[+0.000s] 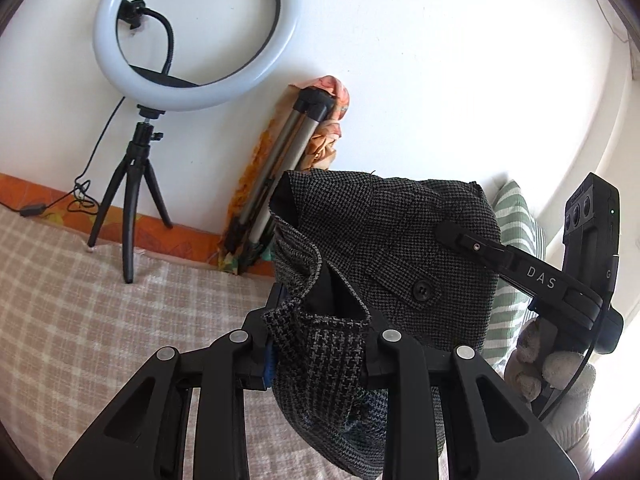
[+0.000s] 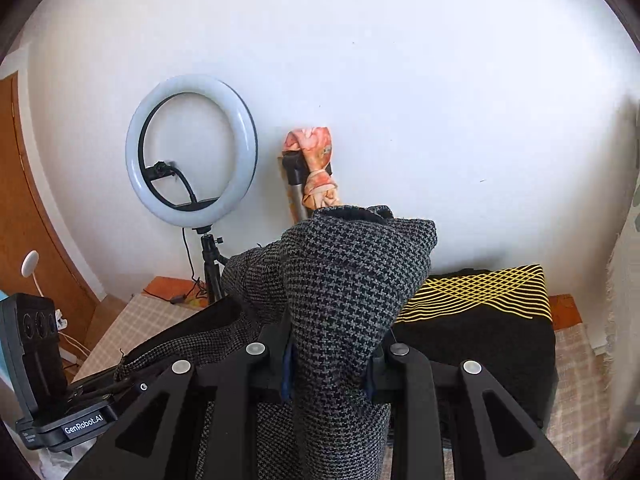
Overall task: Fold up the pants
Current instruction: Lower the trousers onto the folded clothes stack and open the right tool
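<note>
Grey houndstooth woven pants [image 1: 384, 240] hang lifted above the checked beige bedspread [image 1: 100, 300]. Left gripper [image 1: 316, 344] and right gripper [image 2: 332, 356] each clamp the fabric between their fingers, apparently spreading the garment for folding.

My room's white wall [image 1: 400, 60] fills most of what I see. A lit ring light [image 1: 196, 32] stands on its small black tripod [image 1: 132, 196] on my beige checked bedspread [image 1: 100, 300]. A folded tripod [image 1: 280, 160] leans against the wall, and a wooden door [image 2: 24, 208] edges the left side.
</note>
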### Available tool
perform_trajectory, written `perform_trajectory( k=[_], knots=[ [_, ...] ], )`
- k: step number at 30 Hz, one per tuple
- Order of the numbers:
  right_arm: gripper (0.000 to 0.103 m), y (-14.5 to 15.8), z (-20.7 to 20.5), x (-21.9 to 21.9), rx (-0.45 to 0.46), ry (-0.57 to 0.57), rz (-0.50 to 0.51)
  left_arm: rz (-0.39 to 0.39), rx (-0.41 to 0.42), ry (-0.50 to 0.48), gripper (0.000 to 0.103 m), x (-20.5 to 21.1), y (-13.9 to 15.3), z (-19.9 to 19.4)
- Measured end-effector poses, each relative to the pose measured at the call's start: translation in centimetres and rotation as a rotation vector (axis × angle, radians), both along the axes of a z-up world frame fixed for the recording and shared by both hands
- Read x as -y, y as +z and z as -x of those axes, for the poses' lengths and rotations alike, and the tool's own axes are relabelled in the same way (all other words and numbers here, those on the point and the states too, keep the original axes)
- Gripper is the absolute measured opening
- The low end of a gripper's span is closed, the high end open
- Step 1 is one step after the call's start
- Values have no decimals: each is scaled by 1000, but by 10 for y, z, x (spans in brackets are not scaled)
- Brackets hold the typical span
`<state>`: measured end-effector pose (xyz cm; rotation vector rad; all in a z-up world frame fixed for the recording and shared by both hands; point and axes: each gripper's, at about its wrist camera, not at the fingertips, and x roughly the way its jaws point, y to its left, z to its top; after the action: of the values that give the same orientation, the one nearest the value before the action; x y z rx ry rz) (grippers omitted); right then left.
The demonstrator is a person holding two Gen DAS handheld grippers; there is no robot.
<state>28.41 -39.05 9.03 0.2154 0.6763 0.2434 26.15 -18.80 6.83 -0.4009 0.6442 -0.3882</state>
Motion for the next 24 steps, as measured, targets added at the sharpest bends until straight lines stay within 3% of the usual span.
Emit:
perform_trajectory(
  k=[6,15,24],
  knots=[
    [25,11,-19,59,12,-75,42,17,34,-55,27,61,7,-31],
    [25,-1,-71,115,-6,-114,101,19,32,-95,26,129,-9,-78],
    [24,-49,-116,141,-55,-113,122,-11,-11,-82,26,163,-45,-114]
  ],
)
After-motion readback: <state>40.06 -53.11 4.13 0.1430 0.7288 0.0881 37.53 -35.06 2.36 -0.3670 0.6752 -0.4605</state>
